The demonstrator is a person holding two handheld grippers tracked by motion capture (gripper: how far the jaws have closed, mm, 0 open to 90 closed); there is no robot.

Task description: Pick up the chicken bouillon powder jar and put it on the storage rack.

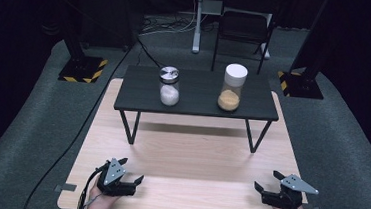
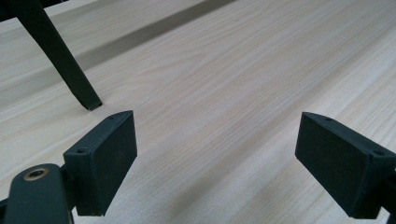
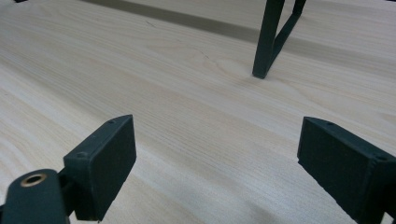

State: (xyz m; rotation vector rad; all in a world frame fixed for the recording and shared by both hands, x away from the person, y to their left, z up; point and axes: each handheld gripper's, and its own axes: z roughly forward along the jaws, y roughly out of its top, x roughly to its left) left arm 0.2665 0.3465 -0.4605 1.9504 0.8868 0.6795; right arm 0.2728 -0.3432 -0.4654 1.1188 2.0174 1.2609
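Observation:
A glass jar with a metal lid (image 1: 169,85) holds something white. Next to it, a taller jar with a white lid (image 1: 231,87) holds orange-tan powder. Both stand on a low black shelf (image 1: 196,105) at the far half of the light wooden table (image 1: 190,150). My left gripper (image 1: 132,169) rests near the front left of the table, open, nothing between its jaws. My right gripper (image 1: 267,179) rests near the front right, also open and empty. In the left gripper view my left gripper (image 2: 217,137) stands wide over bare wood. The right gripper (image 3: 215,140) does the same in its own view.
The shelf's thin black legs stand ahead of each gripper: one leg (image 2: 63,58) in the left gripper view, a forked one (image 3: 271,39) in the right gripper view. Beyond the table, a black chair (image 1: 245,24) and stand bases sit on grey carpet.

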